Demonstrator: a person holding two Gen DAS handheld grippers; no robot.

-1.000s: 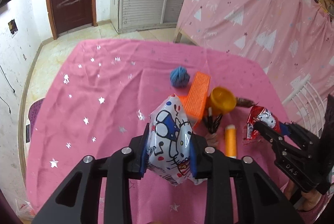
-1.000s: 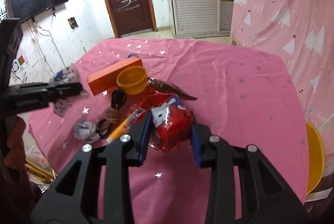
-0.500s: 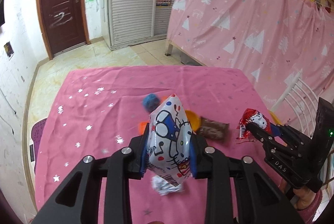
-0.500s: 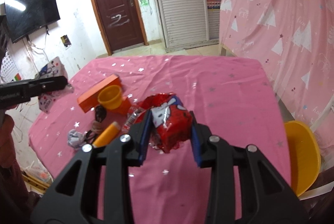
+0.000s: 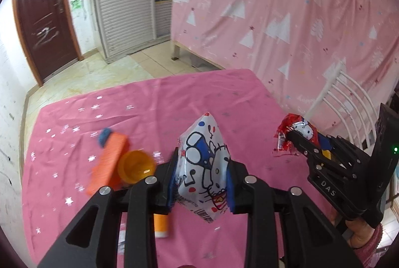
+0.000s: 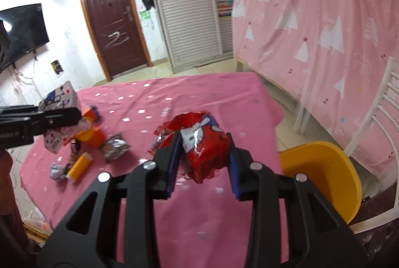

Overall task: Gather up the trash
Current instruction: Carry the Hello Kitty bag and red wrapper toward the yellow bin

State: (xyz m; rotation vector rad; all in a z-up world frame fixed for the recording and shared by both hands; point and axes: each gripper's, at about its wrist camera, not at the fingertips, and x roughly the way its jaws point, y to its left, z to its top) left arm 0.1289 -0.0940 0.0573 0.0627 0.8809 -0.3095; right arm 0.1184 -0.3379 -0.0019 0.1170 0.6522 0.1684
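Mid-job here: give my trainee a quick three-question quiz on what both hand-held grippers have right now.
1. True or false: the left hand-held gripper is shut on a white cartoon wrapper.
2. What colour is the wrapper in the right hand-held gripper?
3. Beside the table's right edge stands: A) yellow bin B) green box C) blue bucket.

Key: 1 true; 2 red; 3 A.

a dark brown door [image 6: 116, 26] and white louvred wardrobe [image 6: 187, 11] stand behind the pink-clothed table [image 6: 212, 98], a pink tree-print curtain [image 6: 311, 18] alongside, tiled floor [image 5: 99, 73] below.
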